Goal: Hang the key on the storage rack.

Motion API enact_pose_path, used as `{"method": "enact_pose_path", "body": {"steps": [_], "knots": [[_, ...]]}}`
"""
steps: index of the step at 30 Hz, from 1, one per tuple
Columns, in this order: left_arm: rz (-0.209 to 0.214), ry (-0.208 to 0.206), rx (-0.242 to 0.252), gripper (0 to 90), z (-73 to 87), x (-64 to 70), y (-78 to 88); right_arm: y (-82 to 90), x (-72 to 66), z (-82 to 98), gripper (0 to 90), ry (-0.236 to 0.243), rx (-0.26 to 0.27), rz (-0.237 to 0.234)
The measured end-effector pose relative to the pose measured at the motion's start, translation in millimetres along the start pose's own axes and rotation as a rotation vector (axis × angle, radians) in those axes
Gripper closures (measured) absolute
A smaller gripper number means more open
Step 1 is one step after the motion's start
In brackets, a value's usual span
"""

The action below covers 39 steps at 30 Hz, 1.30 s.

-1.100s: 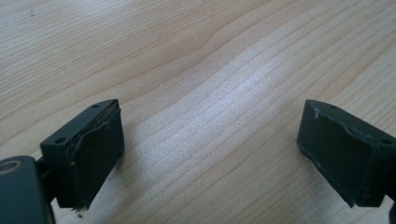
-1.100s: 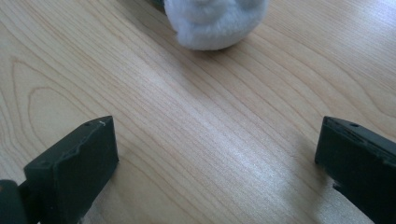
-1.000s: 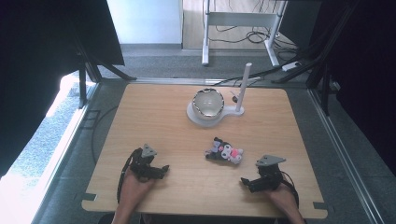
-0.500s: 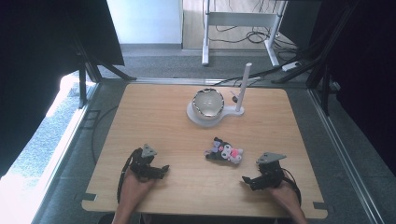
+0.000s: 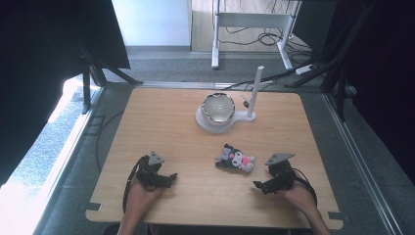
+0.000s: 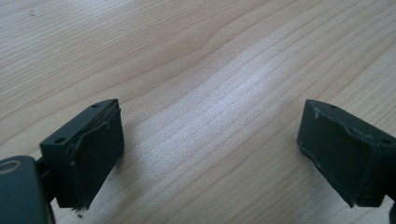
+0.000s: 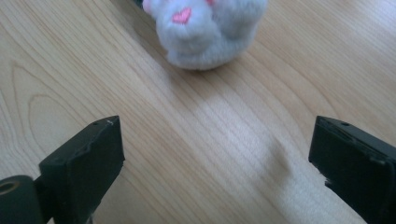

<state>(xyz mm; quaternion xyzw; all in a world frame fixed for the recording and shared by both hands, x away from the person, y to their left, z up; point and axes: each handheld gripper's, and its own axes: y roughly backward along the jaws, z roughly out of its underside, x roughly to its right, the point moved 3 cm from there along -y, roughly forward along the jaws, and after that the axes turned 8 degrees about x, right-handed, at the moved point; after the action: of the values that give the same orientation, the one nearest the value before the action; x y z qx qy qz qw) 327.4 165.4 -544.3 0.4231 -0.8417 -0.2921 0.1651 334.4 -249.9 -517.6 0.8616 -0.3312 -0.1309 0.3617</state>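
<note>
A small plush toy, black, grey and pink, lies on the wooden table right of centre. My right gripper rests on the table just right of and nearer than the toy, open and holding nothing. In the right gripper view the toy's grey body with a pink heart lies beyond the wide-apart jaws. My left gripper sits near the front left, open, with bare wood between its fingers. A shiny bowl stands on a white base at the back centre, beside a white upright post.
The table's front edge lies close behind both hands. Grey floor, cables and a white table frame lie beyond the far edge. Dark screens stand at both sides.
My right gripper has shifted slightly toward the toy. The left gripper and the toy have stayed put.
</note>
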Motion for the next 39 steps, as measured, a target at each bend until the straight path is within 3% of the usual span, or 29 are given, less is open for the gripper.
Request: {"method": "enact_pose_path", "body": {"steps": [13,22,25,35,39], "knots": [[0.001,0.000,0.000,7.2,0.0,0.0,0.0,-3.3,10.0,-34.9,4.5,0.071,-0.078,-0.043],[0.001,0.000,-0.001,7.2,0.0,0.0,0.1,-13.3,7.2,-58.5,5.5,0.133,-0.139,-0.096],[0.000,0.000,-0.001,7.2,0.0,0.0,0.1,-21.5,4.7,-67.7,7.8,0.171,-0.180,-0.107],[0.001,0.001,-0.002,7.2,0.0,0.0,0.2,-43.4,0.4,-81.7,14.1,0.231,-0.281,-0.146],[0.001,0.001,-0.001,7.2,0.0,0.0,0.1,-56.4,-2.1,-90.0,17.5,0.264,-0.369,-0.169]]}}
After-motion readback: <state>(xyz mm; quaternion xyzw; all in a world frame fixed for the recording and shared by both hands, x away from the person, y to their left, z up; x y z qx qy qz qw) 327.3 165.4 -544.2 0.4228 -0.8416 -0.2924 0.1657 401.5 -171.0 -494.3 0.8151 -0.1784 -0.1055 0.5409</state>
